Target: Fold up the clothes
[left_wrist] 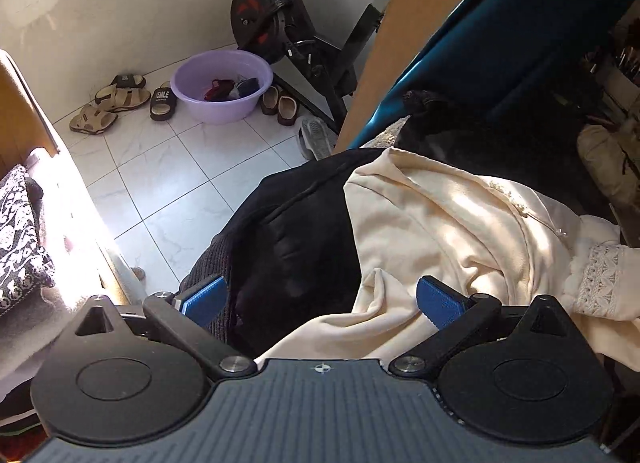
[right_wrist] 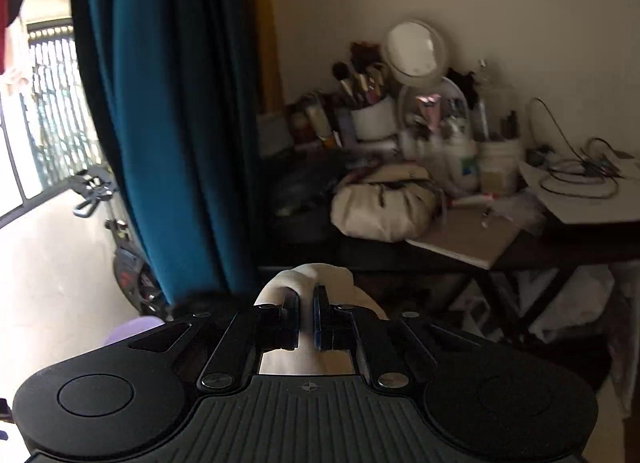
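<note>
The room has a white tiled floor (left_wrist: 160,179) and pale walls; a teal curtain (right_wrist: 176,123) hangs beside a bright window with a grille (right_wrist: 52,103). In the left wrist view, an exercise bike (left_wrist: 280,31) stands against the wall, with a lilac basin (left_wrist: 222,85) of small dark items and several sandals (left_wrist: 116,97) on the tiles in front of it. The left gripper (left_wrist: 320,301) points down over a pile of clothes: its blue pads (left_wrist: 204,297) stand wide apart and press on nothing. A cream garment (left_wrist: 448,231) lies crumpled across a black garment (left_wrist: 296,231); the right pad sits over the cream cloth and the left pad over the edge of a dark ribbed fabric (left_wrist: 212,263). A lace cuff (left_wrist: 600,275) shows at the right edge of the pile. In the right wrist view, the right gripper (right_wrist: 306,315) points out toward the room, with its jaws nearly together and clamped on a fold of the cream garment (right_wrist: 308,277), which bunches above the fingertips and runs back between them. Behind it, a dark table (right_wrist: 540,251) carries a round mirror (right_wrist: 414,49), a cup of brushes (right_wrist: 372,111), bottles, a beige bag (right_wrist: 384,207) and loose cables (right_wrist: 580,171).
</note>
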Available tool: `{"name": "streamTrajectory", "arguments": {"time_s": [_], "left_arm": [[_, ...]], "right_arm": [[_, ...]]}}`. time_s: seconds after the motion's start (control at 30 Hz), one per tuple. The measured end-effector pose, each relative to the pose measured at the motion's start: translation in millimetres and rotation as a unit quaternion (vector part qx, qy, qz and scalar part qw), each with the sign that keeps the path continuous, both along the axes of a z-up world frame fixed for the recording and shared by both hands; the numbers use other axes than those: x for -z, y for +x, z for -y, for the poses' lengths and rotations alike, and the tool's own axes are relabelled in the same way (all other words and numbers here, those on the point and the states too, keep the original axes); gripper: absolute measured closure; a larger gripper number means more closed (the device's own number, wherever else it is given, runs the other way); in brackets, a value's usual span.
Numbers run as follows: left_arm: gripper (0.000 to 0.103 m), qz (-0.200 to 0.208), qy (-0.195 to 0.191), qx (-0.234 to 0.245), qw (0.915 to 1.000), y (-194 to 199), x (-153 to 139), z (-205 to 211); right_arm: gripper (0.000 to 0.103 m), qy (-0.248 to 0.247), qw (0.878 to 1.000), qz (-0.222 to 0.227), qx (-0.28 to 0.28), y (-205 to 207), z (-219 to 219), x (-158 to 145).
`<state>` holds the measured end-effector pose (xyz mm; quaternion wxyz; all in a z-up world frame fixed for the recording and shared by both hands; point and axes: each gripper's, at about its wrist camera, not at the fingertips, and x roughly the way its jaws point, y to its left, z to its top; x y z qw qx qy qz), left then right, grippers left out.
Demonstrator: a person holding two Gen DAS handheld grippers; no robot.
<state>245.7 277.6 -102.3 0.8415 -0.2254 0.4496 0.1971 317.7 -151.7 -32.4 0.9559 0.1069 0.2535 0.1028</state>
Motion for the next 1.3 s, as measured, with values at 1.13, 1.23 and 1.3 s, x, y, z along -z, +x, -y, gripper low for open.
{"name": "streamTrajectory", "arguments": {"time_s": [1.13, 1.23, 1.3], "left_arm": [[0.000, -0.014, 0.031, 0.008, 0.9994, 17, 5, -28], [0.000, -0.012, 0.044, 0.026, 0.9986, 29, 4, -26], [0.000, -0.007, 0.052, 0.041, 0.9978, 38, 3, -23]], "right_arm": [[0.091, -0.166, 0.964, -0.049, -0.203, 34, -172, 105], [0.093, -0.124, 0.981, -0.010, -0.148, 33, -142, 68], [0.093, -0.107, 0.988, 0.015, -0.108, 31, -119, 45]]}}
